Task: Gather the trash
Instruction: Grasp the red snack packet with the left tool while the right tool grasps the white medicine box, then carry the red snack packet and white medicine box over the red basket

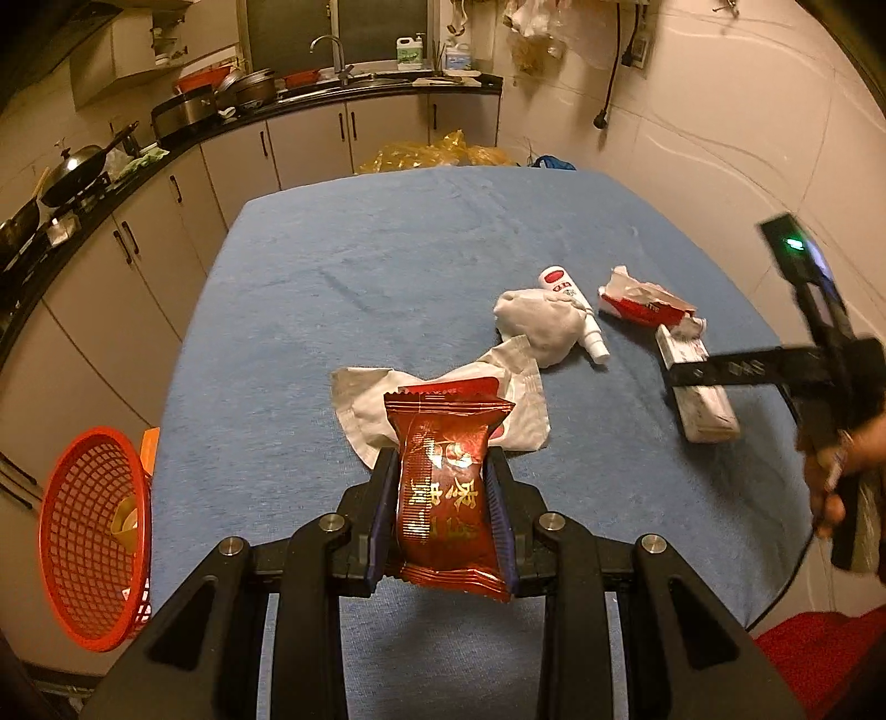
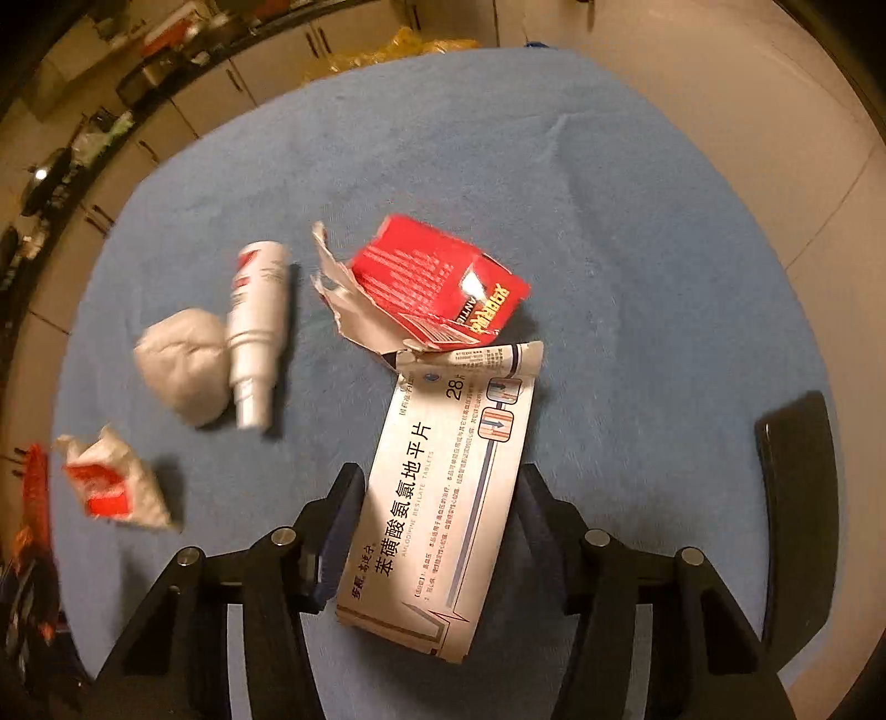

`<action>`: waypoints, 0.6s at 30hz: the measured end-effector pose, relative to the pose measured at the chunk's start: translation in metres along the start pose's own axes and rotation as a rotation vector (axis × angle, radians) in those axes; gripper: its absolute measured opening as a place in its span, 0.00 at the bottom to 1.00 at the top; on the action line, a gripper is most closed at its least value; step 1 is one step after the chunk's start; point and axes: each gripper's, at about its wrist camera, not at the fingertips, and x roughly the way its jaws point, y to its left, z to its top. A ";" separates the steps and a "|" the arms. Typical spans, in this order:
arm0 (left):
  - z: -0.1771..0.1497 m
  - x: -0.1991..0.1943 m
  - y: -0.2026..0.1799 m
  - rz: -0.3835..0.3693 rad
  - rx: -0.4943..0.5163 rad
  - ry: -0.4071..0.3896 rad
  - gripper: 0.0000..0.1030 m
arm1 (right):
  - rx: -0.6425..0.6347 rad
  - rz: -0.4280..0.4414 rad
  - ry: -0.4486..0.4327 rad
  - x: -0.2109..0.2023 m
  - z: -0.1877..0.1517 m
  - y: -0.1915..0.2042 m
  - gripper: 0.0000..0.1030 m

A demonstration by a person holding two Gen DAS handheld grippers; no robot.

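Clamping red snack packet (image 1: 443, 487), left gripper (image 1: 443, 471)

Beyond the blue-clothed table (image 1: 387, 266) we see a dark kitchen counter (image 1: 183, 138): a wok (image 1: 75, 166) on its left stretch, pots (image 1: 249, 88) farther along, a faucet (image 1: 331, 47) at its far end.

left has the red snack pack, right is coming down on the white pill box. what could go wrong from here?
1. The right gripper straddles the white pill box with its pads not clearly pressing; the torn red carton touches the box's far end and may get dragged.
2. The left gripper pinches the red snack pack by its puffy middle; it could slip out.
3. The red basket sits tilted at the table edge, so a drop may miss.
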 end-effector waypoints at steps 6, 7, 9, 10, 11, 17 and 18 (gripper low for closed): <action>0.001 -0.003 0.001 0.005 -0.016 -0.008 0.29 | -0.080 0.157 -0.135 -0.041 -0.030 0.015 0.58; 0.001 -0.003 0.001 0.004 -0.017 -0.008 0.29 | -0.109 0.174 -0.157 -0.048 -0.034 0.022 0.58; 0.001 -0.006 0.002 0.006 -0.020 -0.014 0.29 | -0.148 0.205 -0.185 -0.059 -0.038 0.030 0.58; 0.001 -0.007 0.002 0.006 -0.020 -0.015 0.29 | -0.169 0.218 -0.201 -0.064 -0.040 0.035 0.58; 0.000 -0.008 0.003 0.009 -0.020 -0.016 0.29 | -0.181 0.217 -0.206 -0.065 -0.040 0.038 0.58; -0.003 -0.014 0.012 0.035 -0.039 -0.027 0.29 | -0.243 0.228 -0.216 -0.075 -0.045 0.059 0.58; -0.003 -0.016 0.015 0.040 -0.046 -0.029 0.29 | -0.251 0.230 -0.217 -0.077 -0.047 0.062 0.58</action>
